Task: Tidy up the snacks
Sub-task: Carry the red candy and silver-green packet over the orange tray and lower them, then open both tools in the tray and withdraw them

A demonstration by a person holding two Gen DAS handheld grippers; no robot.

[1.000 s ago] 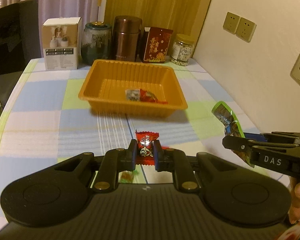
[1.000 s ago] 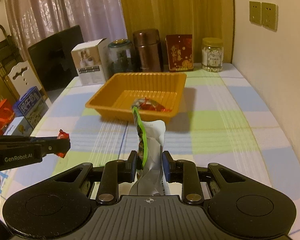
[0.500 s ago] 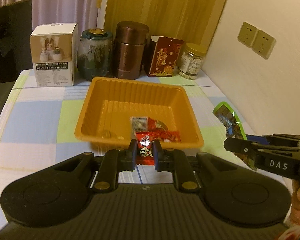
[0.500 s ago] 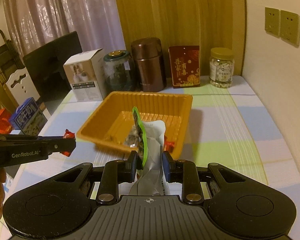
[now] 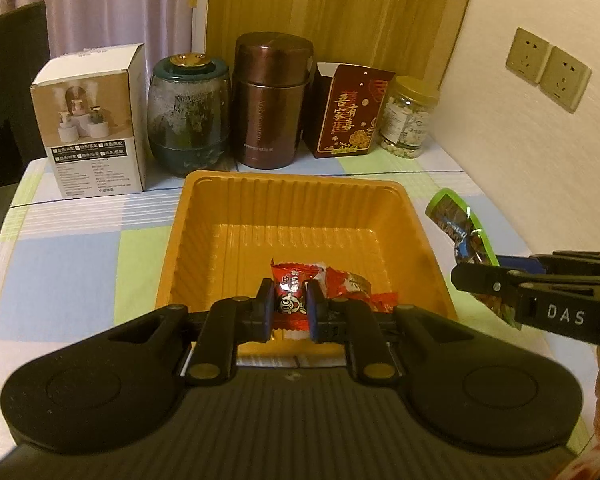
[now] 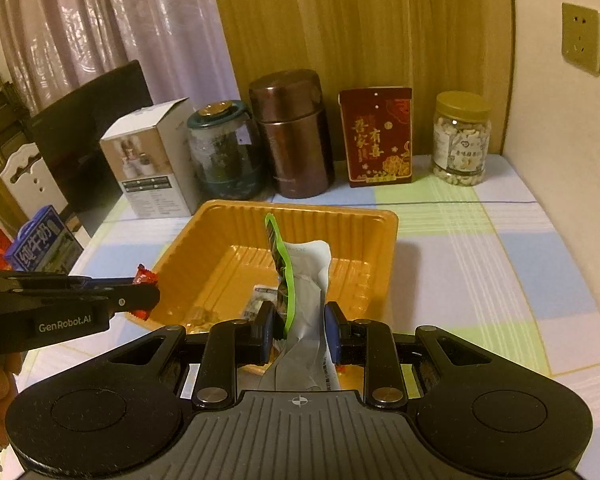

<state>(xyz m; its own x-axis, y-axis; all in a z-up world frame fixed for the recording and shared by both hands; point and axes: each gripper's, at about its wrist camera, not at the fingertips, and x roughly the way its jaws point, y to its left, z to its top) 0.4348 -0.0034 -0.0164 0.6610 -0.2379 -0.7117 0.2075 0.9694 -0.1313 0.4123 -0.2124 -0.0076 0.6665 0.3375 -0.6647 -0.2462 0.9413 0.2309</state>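
**Two snacks held at the orange tray's near edge**

The left gripper [image 5: 288, 304] points forward and downward, clamped on a red candy [image 5: 292, 294] pinched across its middle; the wrapper's long axis runs up and away between the fingers, twisted ends above and below. It hangs over the near edge of the orange tray [image 5: 300, 184], where two more red-wrapped candies [image 5: 348, 282] lie by the near wall. The right gripper [image 6: 298, 330], beside it and angled likewise, grips a green-edged silver packet [image 6: 304, 280] standing upright, its top toward the tray's far wall. The tray sits mid-table on the checked cloth [image 6: 500, 248].
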